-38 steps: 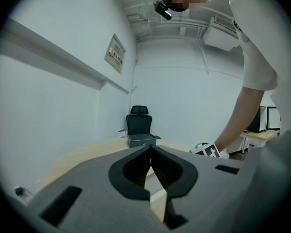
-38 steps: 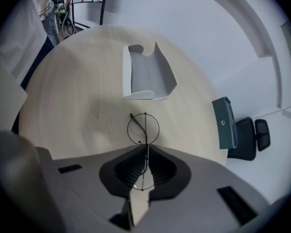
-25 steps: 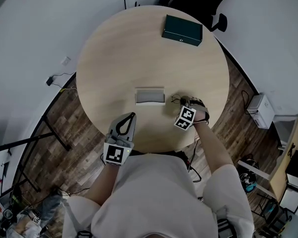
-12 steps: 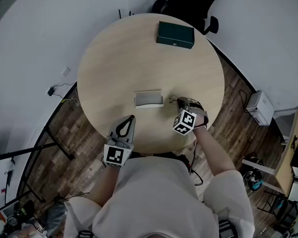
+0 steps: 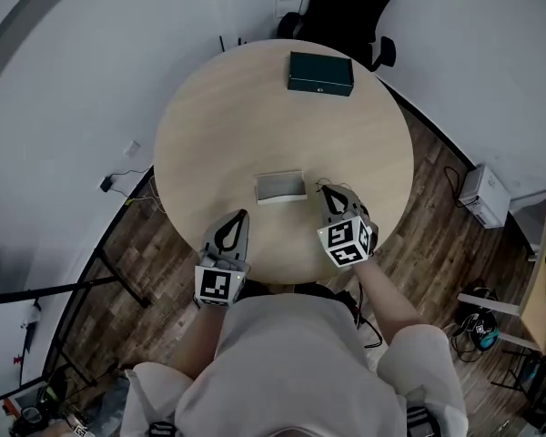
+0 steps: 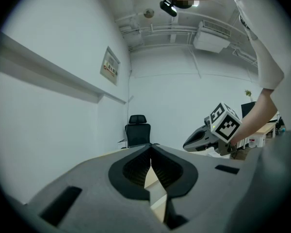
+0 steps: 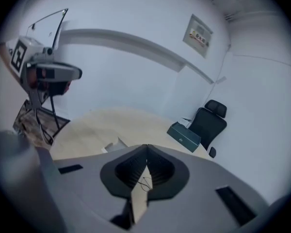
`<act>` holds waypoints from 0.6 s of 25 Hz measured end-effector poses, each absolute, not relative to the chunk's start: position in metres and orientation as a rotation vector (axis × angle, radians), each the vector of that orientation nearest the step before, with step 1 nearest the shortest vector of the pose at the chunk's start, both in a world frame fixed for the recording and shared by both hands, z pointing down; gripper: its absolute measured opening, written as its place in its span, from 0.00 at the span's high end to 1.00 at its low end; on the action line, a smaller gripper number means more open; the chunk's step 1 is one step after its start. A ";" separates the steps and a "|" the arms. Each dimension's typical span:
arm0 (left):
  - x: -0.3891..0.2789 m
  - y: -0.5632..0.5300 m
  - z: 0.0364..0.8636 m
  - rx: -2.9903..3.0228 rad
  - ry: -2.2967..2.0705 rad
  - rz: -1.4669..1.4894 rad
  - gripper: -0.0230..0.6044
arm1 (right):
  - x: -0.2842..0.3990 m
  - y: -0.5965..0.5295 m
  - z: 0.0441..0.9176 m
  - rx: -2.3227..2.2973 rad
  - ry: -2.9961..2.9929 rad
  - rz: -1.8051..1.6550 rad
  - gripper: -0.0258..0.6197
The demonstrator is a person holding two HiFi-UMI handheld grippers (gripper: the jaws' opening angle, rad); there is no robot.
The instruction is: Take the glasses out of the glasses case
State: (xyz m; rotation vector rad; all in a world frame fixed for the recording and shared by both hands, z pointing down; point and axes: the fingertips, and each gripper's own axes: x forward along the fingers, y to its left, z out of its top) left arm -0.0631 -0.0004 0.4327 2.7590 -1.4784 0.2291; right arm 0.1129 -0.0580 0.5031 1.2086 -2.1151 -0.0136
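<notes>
Left gripper (image 5: 242, 216) and right gripper (image 5: 331, 193) both clenched, empty; glasses (image 7: 145, 182) lie by the table's (image 5: 209, 126) near edge, just beside the glasses case (image 5: 280, 187); a careless sweep of the right gripper could knock them off.

Dim, flat light, fisheye edges (dark vignette)

table (image 5: 246, 116): light wood | box (image 5: 320, 73): dark green | glasses case (image 5: 280, 187): pale grey | chair (image 5: 346, 3): black
</notes>
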 end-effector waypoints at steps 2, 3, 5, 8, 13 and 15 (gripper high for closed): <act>-0.067 -0.001 0.426 2.758 -1.500 0.215 0.95 | 0.107 -0.052 0.483 1.286 -2.187 0.033 0.94; -0.068 -0.001 0.423 2.757 -1.510 0.210 0.95 | 0.104 -0.048 0.473 1.321 -2.225 0.055 0.94; -0.070 0.000 0.417 2.757 -1.530 0.204 0.95 | 0.099 -0.040 0.454 1.392 -2.299 0.092 0.94; -0.071 0.002 0.410 2.766 -1.556 0.216 0.95 | 0.095 -0.025 0.427 1.494 -2.392 0.129 0.94; -0.075 0.007 0.393 2.716 -1.632 0.190 0.95 | 0.093 0.001 0.402 1.602 -2.509 0.219 0.94; -0.077 0.009 0.387 2.704 -1.644 0.174 0.95 | 0.092 0.007 0.398 1.619 -2.526 0.217 0.94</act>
